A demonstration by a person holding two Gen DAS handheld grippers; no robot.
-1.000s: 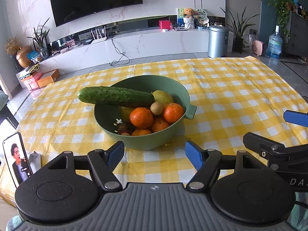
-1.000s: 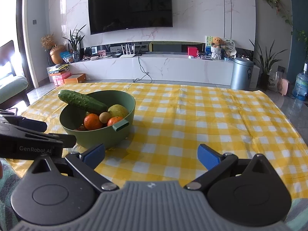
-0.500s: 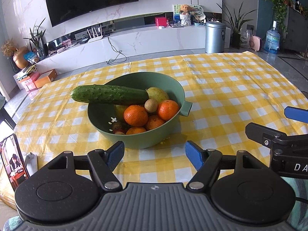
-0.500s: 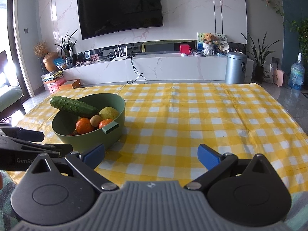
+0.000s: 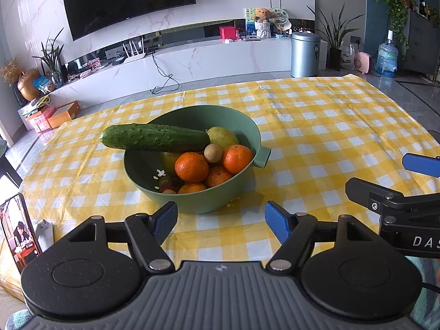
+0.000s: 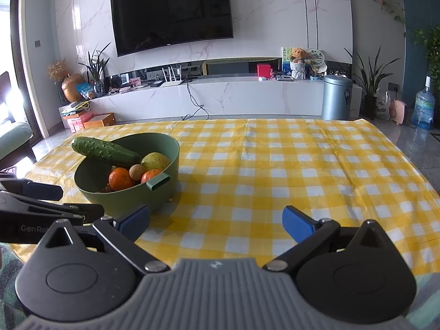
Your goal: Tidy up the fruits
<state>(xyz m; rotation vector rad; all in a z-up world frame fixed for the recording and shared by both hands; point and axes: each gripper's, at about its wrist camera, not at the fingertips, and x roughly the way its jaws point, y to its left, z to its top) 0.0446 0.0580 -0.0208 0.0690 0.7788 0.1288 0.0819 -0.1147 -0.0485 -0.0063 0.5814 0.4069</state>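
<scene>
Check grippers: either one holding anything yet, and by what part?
Nothing held. The left gripper and the right gripper are both open and empty, short of the green bowl; the cucumber lies across its rim.

The bowl (image 5: 192,200) stands near the table's (image 5: 330,126) left front corner. A cucumber (image 5: 154,137) lies across the bowl's left rim, over oranges (image 5: 191,166).

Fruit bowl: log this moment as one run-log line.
left gripper: open, empty, facing green bowl | right gripper: open, empty, over tablecloth | cucumber: across the rim | oranges: in bowl
</scene>
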